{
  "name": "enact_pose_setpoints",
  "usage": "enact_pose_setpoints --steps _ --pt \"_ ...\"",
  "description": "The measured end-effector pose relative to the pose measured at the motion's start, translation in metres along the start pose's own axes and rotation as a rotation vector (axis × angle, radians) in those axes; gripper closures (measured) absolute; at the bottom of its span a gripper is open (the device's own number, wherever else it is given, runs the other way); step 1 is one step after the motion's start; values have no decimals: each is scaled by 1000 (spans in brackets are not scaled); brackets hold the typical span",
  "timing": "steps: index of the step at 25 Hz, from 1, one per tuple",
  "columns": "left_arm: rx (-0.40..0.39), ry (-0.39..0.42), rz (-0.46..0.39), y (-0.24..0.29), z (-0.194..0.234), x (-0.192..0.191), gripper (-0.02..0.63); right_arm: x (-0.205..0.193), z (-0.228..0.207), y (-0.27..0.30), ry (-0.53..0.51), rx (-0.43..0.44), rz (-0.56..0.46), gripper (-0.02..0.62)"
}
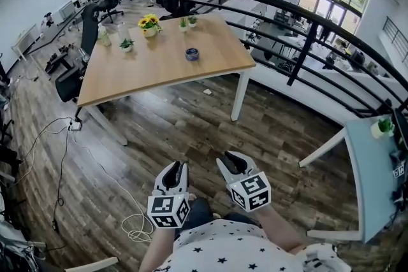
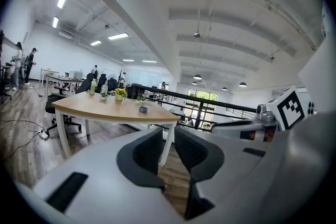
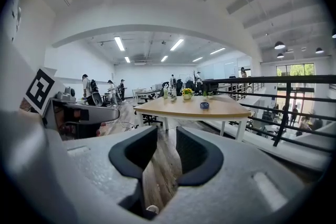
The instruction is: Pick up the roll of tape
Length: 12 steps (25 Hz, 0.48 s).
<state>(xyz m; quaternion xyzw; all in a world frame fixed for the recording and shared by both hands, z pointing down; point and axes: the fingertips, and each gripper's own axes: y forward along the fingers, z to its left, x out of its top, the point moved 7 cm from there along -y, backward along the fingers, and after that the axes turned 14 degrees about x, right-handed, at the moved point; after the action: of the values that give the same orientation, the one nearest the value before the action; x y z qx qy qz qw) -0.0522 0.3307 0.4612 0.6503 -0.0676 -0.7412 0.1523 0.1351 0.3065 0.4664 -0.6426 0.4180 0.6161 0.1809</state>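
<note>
The roll of tape (image 1: 192, 54) is small, dark blue and lies flat on the wooden table (image 1: 159, 70), toward its right half. It also shows far off as the tape roll (image 2: 143, 109) in the left gripper view and the tape roll (image 3: 204, 105) in the right gripper view. My left gripper (image 1: 177, 169) and right gripper (image 1: 229, 160) are held side by side low in the head view, over the wood floor, well short of the table. Both point toward it. The left gripper (image 2: 168, 136) and right gripper (image 3: 167, 136) each show a narrow gap between the pads with nothing in it.
A yellow flower pot (image 1: 150, 25) and small potted plants (image 1: 127, 44) stand at the table's far side. A black railing (image 1: 306, 28) runs behind and right of it. An office chair (image 1: 69, 83) sits at its left end. Cables (image 1: 134, 226) lie on the floor; a pale blue table (image 1: 370, 181) is at right.
</note>
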Motion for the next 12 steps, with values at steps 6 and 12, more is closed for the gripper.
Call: enact_pose_setpoints --steps 6,12 --pt "-7 -2 11 10 -1 1 506 2 -10 5 14 2 1 466" --pt "-11 -3 20 34 2 4 455 4 -29 20 30 5 0 433"
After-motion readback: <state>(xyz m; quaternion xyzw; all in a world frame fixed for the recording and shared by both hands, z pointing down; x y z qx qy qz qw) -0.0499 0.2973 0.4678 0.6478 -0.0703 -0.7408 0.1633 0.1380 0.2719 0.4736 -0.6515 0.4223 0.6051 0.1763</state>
